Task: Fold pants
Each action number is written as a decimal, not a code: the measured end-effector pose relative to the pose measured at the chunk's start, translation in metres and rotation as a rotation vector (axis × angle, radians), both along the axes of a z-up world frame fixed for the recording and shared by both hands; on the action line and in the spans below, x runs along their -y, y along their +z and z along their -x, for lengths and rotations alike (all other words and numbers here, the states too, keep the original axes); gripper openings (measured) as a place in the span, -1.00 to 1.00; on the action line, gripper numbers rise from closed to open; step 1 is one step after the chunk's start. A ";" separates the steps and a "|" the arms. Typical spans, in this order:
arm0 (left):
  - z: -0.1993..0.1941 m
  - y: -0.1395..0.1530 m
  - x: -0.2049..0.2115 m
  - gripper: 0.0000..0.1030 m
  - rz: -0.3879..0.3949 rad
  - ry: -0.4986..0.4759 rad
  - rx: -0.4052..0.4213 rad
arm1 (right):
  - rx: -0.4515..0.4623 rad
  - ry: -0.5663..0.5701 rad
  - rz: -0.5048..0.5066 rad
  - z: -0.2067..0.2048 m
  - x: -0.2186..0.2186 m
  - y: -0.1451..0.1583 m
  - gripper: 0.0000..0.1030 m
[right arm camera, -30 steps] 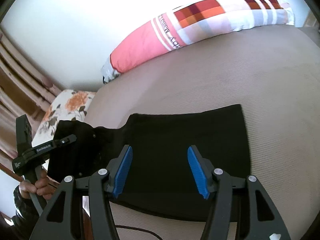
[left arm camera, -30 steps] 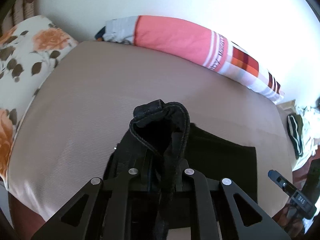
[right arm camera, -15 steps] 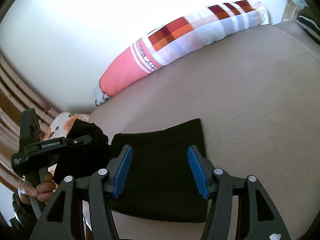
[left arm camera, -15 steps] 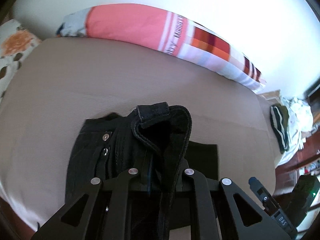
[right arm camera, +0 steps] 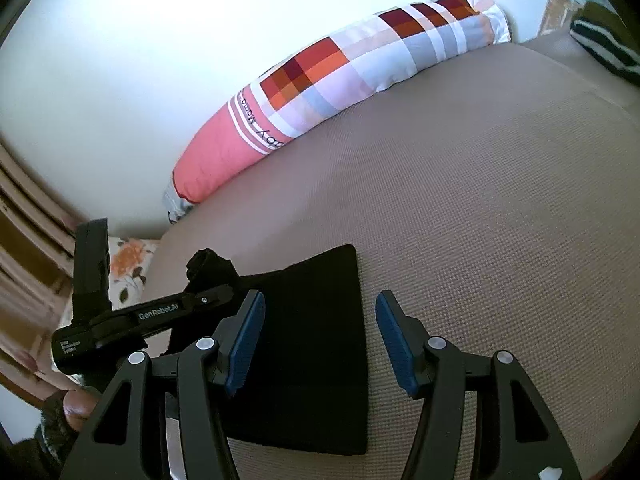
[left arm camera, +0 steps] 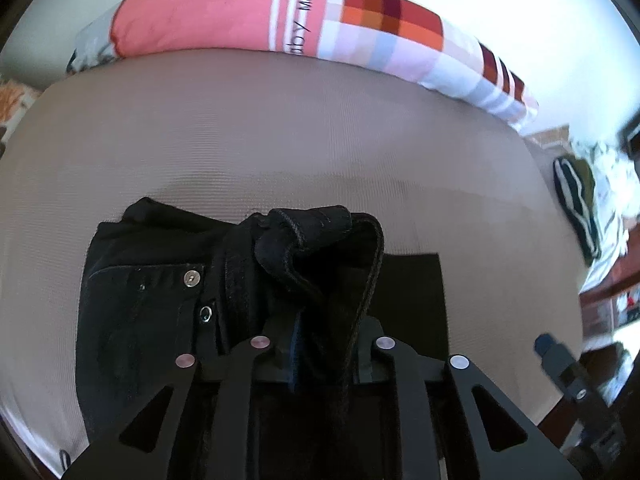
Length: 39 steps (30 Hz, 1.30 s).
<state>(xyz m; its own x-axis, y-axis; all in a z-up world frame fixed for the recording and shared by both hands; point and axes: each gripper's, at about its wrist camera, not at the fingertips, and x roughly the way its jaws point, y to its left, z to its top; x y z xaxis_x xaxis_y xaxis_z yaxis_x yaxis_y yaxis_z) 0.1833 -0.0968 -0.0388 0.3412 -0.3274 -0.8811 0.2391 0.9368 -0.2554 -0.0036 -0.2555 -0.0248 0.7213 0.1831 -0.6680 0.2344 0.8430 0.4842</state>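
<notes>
**Waistband carried over the folded legs as the left tongs loosen**

The left tongs (left arm camera: 320,344) are seen with the black waistband of the pants (left arm camera: 320,240) bunched between the jaws. The jaws have just been opening a little, from a tight pinch a second ago, yet the cloth is still gathered in the narrow gap and stands up from it; whether the pads still press on it cannot be told. The right tongs (right arm camera: 320,344) are held about half open with nothing between the blue pads (right arm camera: 394,344), poised above the right edge of the flat folded part.

Since the earlier pictures the waistband end has been brought across, so that the pants now lie shorter on the bed (left arm camera: 280,140), with the buttoned front doubled over the leg panel. This is judged to be the fold being laid down, with release likely next.

In the left wrist view the metal button (left arm camera: 193,278) and the pocket seam are shown, which are hidden in the other. In the right wrist view the straight outer edge of the folded panel, the left tool's body and a hand (right arm camera: 76,404) are shown. A long striped pillow (left arm camera: 280,20) lies along the wall beyond.
</notes>
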 end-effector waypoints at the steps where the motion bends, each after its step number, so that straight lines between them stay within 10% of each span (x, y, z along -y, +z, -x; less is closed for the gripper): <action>1: 0.001 -0.001 0.001 -0.52 0.008 -0.017 -0.002 | 0.001 0.003 -0.003 0.000 0.000 0.000 0.09; 10: 0.018 0.013 0.001 -0.10 0.047 -0.130 0.057 | -0.035 0.012 -0.010 -0.005 -0.002 -0.008 0.09; 19: 0.031 0.032 -0.077 0.12 -0.037 -0.009 0.191 | -0.102 0.149 -0.098 -0.024 -0.021 -0.025 0.10; 39: 0.043 -0.032 -0.186 0.14 -0.003 0.240 0.041 | -0.228 0.397 -0.228 -0.110 -0.047 -0.077 0.15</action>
